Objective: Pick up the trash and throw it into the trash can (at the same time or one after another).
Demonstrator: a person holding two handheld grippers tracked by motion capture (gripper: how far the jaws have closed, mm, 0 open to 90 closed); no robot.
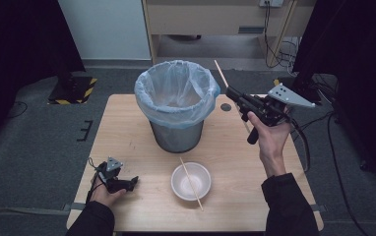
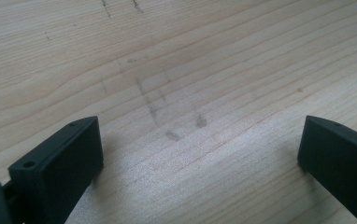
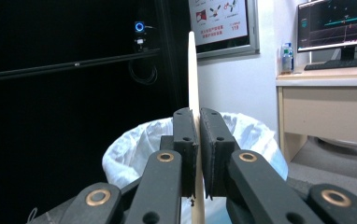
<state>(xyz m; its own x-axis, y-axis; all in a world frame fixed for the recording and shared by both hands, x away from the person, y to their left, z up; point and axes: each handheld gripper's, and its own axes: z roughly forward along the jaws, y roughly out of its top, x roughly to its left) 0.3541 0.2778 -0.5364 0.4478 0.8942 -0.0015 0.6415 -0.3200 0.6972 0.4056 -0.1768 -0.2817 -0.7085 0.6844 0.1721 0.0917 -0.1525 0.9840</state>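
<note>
Clamping a chopstick (image 3: 193,70) upright, the right gripper (image 1: 236,95) sits at three o'clock of the lined bin (image 1: 176,98); the left gripper (image 1: 133,182) rests wide open on the table (image 1: 127,123).

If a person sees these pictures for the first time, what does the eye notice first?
First comes the metal bin with its pale plastic liner, standing in the middle of the wooden table. To its right, the right tongs are raised beside the rim and clamp a wooden chopstick. Near the front edge, a second chopstick lies across a white bowl.
</note>
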